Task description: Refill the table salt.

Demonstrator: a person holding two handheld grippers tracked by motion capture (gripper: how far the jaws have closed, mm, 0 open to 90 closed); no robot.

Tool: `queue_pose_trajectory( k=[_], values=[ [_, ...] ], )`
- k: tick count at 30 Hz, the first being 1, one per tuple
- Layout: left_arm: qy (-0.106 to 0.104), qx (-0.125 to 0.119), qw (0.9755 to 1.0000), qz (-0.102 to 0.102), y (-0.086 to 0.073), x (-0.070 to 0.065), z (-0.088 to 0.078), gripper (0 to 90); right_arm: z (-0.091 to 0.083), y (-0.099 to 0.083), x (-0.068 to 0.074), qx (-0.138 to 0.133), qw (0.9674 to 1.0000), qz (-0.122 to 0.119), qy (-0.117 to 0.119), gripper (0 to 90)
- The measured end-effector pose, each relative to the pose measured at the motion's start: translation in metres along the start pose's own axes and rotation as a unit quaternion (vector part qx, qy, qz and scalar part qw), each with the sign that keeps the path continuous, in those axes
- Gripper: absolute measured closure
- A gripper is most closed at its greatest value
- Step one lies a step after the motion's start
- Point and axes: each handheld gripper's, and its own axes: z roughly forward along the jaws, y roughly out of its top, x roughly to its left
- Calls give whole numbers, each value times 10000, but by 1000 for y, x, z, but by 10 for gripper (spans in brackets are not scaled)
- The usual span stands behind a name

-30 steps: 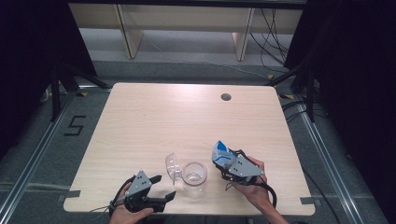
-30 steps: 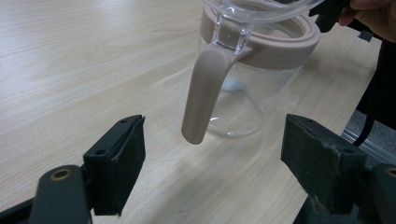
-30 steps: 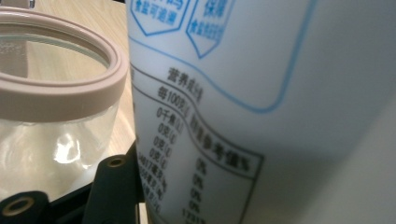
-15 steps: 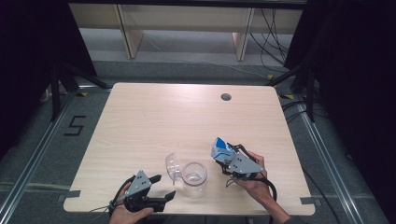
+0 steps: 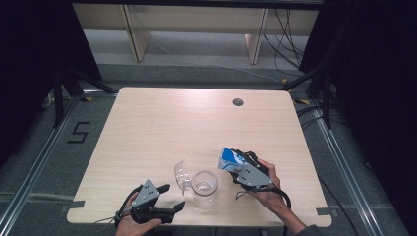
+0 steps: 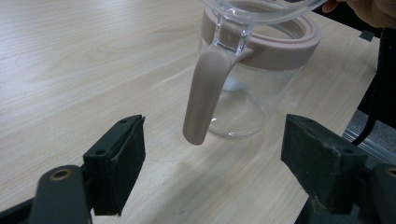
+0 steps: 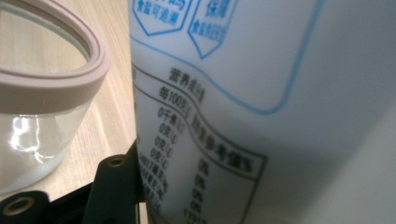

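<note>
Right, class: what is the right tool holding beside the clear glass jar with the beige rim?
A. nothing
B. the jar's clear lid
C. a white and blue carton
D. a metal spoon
C: the right tool grips a white and blue carton, its printed side showing in the right gripper view, next to the clear glass jar with the beige rim.

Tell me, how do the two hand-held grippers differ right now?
The right gripper is shut on a blue-and-white packet, while the left gripper is open and holds nothing. The right gripper sits to the right of the clear glass jar; the left gripper points at the jar from its left, jaws wide before the jar's beige clasp. Both have black jaws, and both hover near the jar.
</note>
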Motion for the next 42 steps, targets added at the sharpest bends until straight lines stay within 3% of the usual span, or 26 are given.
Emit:
queue_pose_trajectory(
  k=[3,7,9,15,22,28,29,30,34,37,38,39,41,42],
  values=[
    [23,-13,10000,-18,0,-1,0,214,0,1,0,3,10000,-91,-16,454],
    [35,-6,10000,-24,0,-1,0,214,1,5,2,33,9990,-445,-44,454],
    [39,28,10000,5,0,0,0,214,2,5,4,34,9990,-435,-92,455],
    [47,53,10000,12,0,-1,0,214,3,7,7,136,9969,-767,-97,456],
    [32,47,10000,19,0,-1,0,214,3,7,12,144,9956,-920,-128,456],
    [37,61,10000,30,0,0,0,214,2,8,12,169,9916,-1266,-182,457],
    [-2,34,10000,20,0,0,1,214,3,9,11,151,9887,-1478,-178,457],
    [1,33,10000,21,0,0,1,214,3,9,12,151,9877,-1543,-222,457],
    [18,66,10000,31,0,-1,0,214,3,9,13,167,9871,-1577,-231,458],
    [-15,30,10000,-1,0,0,2,214,3,9,15,273,9829,-1803,-252,459],
    [-15,30,10000,-1,0,0,2,214,3,9,15,273,9829,-1803,-252,459],
    [-15,34,10000,7,0,0,1,214,4,9,14,221,9791,-2000,-287,459],
    [-15,45,9999,95,0,1,1,214,4,10,15,225,9797,-1969,-309,460],
    [-11,42,9999,93,0,1,1,214,3,10,15,260,9782,-2035,-330,460]
  ],
)
